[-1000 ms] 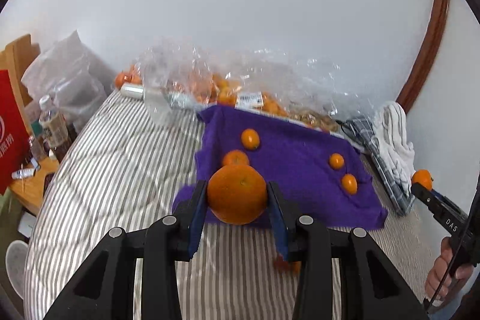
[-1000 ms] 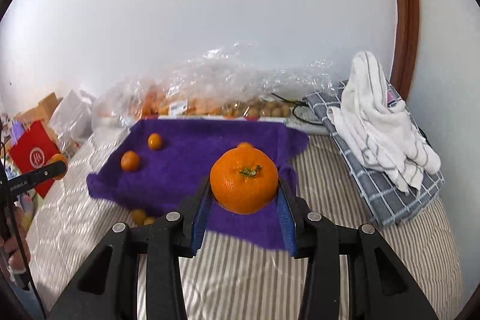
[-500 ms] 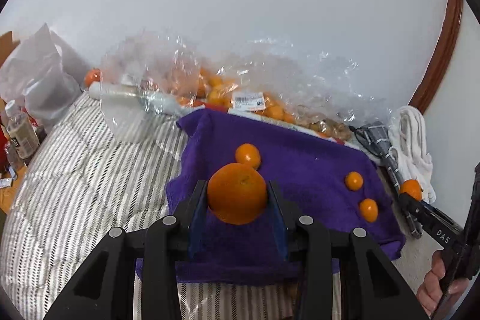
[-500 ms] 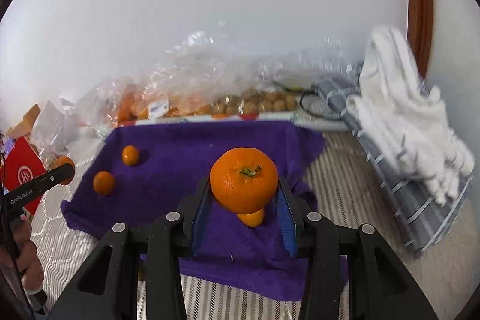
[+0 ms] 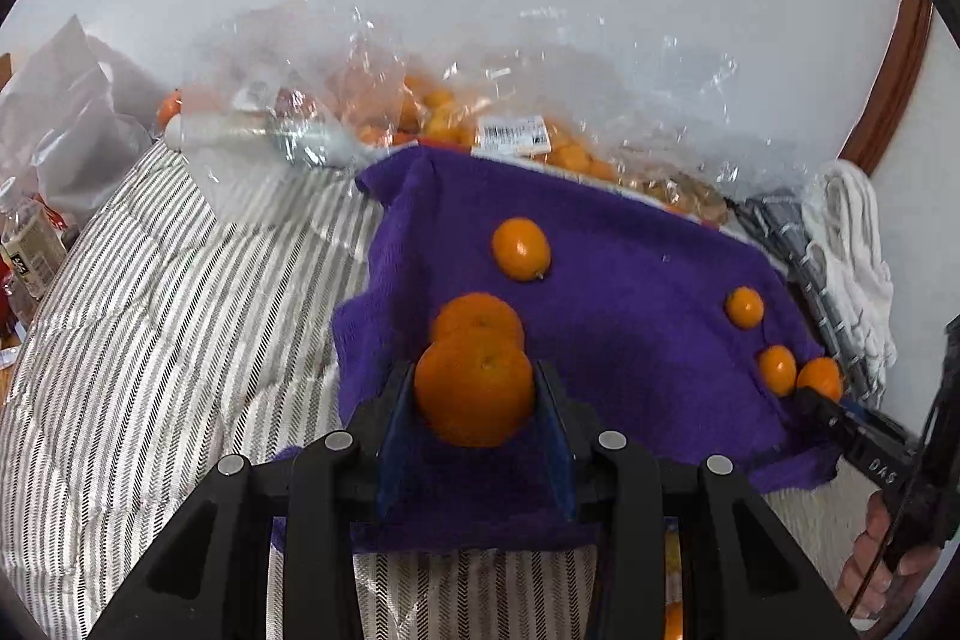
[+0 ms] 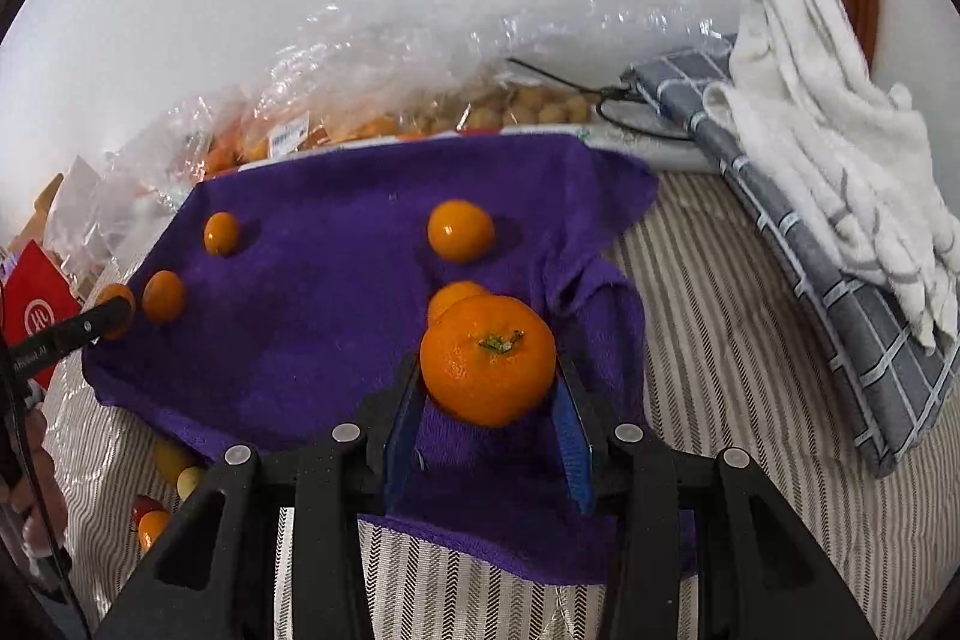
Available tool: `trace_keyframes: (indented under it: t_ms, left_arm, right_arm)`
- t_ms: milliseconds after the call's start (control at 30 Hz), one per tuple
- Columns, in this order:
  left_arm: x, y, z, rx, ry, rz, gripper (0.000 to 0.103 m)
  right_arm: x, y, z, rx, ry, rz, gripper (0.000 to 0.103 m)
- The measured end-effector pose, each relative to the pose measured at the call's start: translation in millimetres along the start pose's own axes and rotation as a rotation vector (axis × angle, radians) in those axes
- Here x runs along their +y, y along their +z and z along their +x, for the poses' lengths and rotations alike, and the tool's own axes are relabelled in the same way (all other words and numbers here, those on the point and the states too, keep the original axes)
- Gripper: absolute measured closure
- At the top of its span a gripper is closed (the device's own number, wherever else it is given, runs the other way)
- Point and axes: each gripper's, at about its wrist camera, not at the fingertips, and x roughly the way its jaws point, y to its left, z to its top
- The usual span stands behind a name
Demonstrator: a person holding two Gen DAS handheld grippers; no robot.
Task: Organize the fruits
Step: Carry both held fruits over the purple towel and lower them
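A purple towel (image 5: 630,292) lies on the striped bed, also in the right wrist view (image 6: 324,280). My left gripper (image 5: 474,388) is shut on a large orange (image 5: 474,391), held low over the towel's near left part, just in front of another orange (image 5: 477,317). My right gripper (image 6: 487,361) is shut on a mandarin with a green stem (image 6: 487,361), over the towel's near right part, in front of a partly hidden orange (image 6: 450,295). Small oranges lie on the towel (image 5: 521,249), (image 5: 744,307), (image 5: 777,370), (image 6: 461,230), (image 6: 221,233), (image 6: 163,296).
Clear plastic bags of fruit (image 5: 480,124) line the wall behind the towel. A grey checked cloth (image 6: 840,250) and a white towel (image 6: 828,112) lie at the right. Loose small fruits (image 6: 171,484) lie on the striped bedding (image 5: 150,340) before the towel's left corner. Bottles (image 5: 30,250) stand far left.
Both grippers moved forward and down over the purple towel, each still holding its fruit. The fruits on the towel appear closer and larger.
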Motion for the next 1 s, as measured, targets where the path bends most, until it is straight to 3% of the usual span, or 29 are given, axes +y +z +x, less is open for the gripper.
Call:
trace_keyframes:
  t_ms: [133, 867, 1000]
  left_arm:
    - [-2.9, -3.1, 2.2, -0.004, 0.025, 0.018, 0.066]
    - [-15.4, -7.8, 10.0, 0.038, 0.050, 0.081, 0.066]
    - [-13.2, -7.0, 8.8, 0.042, 0.035, 0.063, 0.066]
  right_arm:
    - [1.2, -2.1, -1.7, 0.004, 0.030, 0.002, 0.061]
    - [13.1, -4.3, 1.6, 0.022, -0.042, -0.082, 0.059]
    - [15.9, -3.9, -6.3, -0.010, -0.049, -0.098, 0.042]
